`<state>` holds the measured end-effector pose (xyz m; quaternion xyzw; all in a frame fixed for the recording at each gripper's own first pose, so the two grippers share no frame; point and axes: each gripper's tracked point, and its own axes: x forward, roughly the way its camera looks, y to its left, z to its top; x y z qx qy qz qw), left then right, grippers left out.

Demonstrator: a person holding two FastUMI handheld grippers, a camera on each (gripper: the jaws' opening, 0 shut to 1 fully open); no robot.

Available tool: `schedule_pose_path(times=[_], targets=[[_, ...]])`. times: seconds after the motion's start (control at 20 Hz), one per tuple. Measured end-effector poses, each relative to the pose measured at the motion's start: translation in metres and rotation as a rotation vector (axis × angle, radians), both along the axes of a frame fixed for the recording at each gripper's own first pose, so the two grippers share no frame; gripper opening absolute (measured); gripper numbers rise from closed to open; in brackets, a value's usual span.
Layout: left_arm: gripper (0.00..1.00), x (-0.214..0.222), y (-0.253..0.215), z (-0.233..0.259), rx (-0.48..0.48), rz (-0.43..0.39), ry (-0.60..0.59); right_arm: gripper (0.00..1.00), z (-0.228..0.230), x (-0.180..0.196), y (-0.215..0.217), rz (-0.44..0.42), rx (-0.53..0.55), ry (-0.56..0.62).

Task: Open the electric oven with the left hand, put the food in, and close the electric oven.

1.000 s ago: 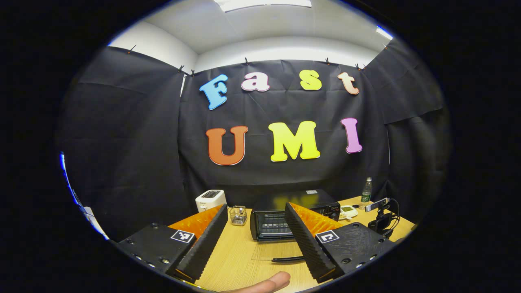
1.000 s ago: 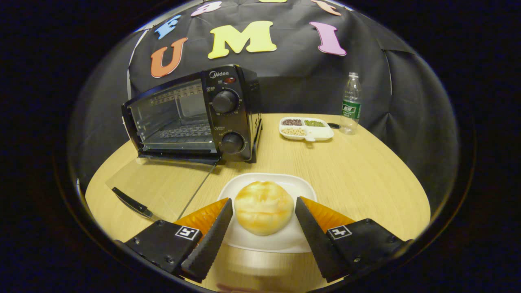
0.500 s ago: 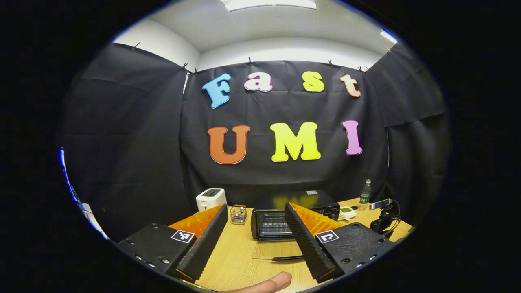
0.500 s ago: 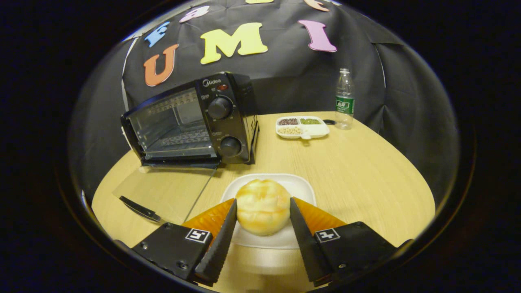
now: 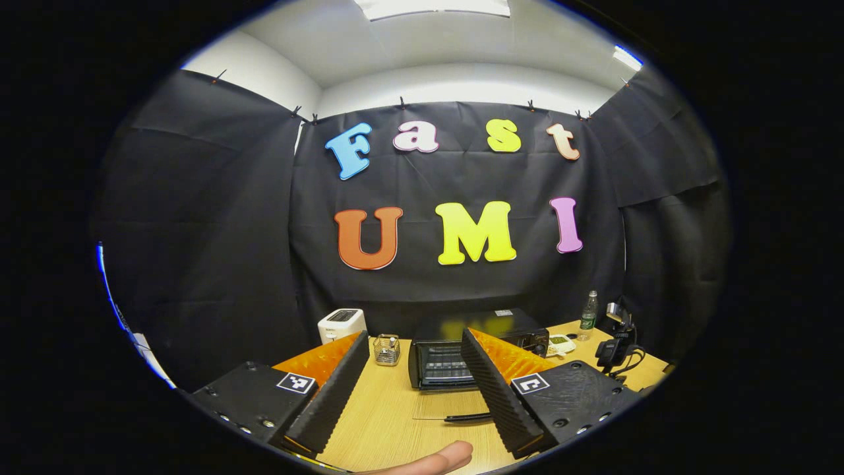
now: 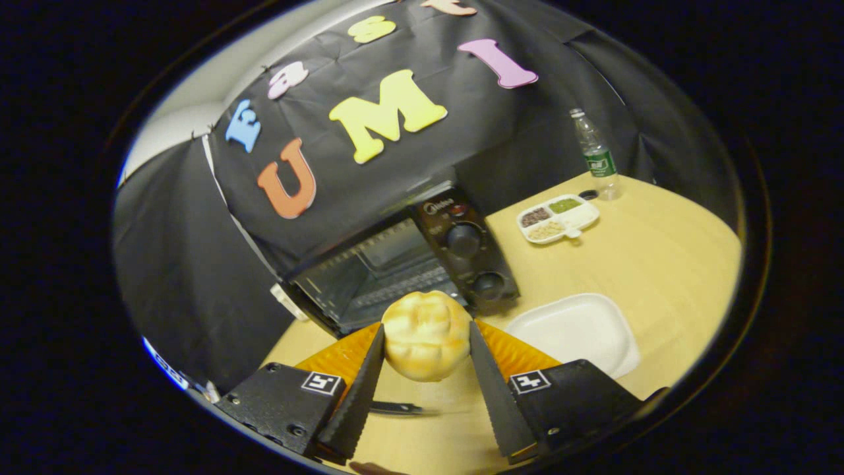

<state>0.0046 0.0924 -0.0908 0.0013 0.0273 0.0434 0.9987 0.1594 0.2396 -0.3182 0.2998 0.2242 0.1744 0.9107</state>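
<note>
- The right tool [image 6: 422,356] is clamping a golden bun [image 6: 426,334], holding it lifted in front of the open electric oven [image 6: 402,270].
- The white plate [image 6: 580,330] is sitting bare on the counter [image 6: 659,251].
- The left tool [image 5: 412,379] is hovering with fingers apart, well back from the oven.

The pale wood-grain worktop [image 6: 659,257] looks smooth and matt. The black metal electric oven [image 6: 422,264] is glossy, the white plastic plate [image 6: 580,330] smooth, and the golden round bun [image 6: 425,335] shiny-crusted.
</note>
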Motion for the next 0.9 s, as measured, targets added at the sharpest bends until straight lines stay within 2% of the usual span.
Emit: schedule_pose_path(times=[0.15, 0.25, 0.35, 0.4, 0.45, 0.5, 0.55, 0.9], targets=[[0.92, -0.002, 0.015, -0.001, -0.018, 0.039, -0.007, 0.74, 0.009, 0.014, 0.038, -0.027, 0.105, 0.01], [0.92, -0.002, 0.021, -0.003, -0.029, 0.046, -0.002, 0.74, 0.008, 0.027, 0.063, -0.041, 0.102, 0.017], [0.93, -0.002, 0.028, -0.006, -0.031, 0.056, 0.009, 0.78, 0.002, 0.042, 0.084, -0.049, 0.028, 0.005], [0.92, -0.001, 0.031, -0.006, -0.03, 0.061, 0.008, 0.78, -0.002, 0.051, 0.091, -0.056, -0.005, -0.004], [0.92, -0.001, 0.034, -0.005, -0.033, 0.069, 0.005, 0.74, -0.004, 0.058, 0.099, -0.061, -0.029, -0.017], [0.92, -0.002, 0.039, -0.007, -0.038, 0.073, 0.002, 0.79, -0.007, 0.066, 0.104, -0.07, -0.052, -0.024], [0.93, -0.003, 0.041, -0.008, -0.042, 0.073, 0.004, 0.76, -0.008, 0.075, 0.107, -0.089, -0.072, -0.031], [0.92, -0.006, 0.064, -0.021, -0.064, 0.112, 0.02, 0.76, -0.024, 0.136, 0.113, -0.148, -0.267, -0.135]])
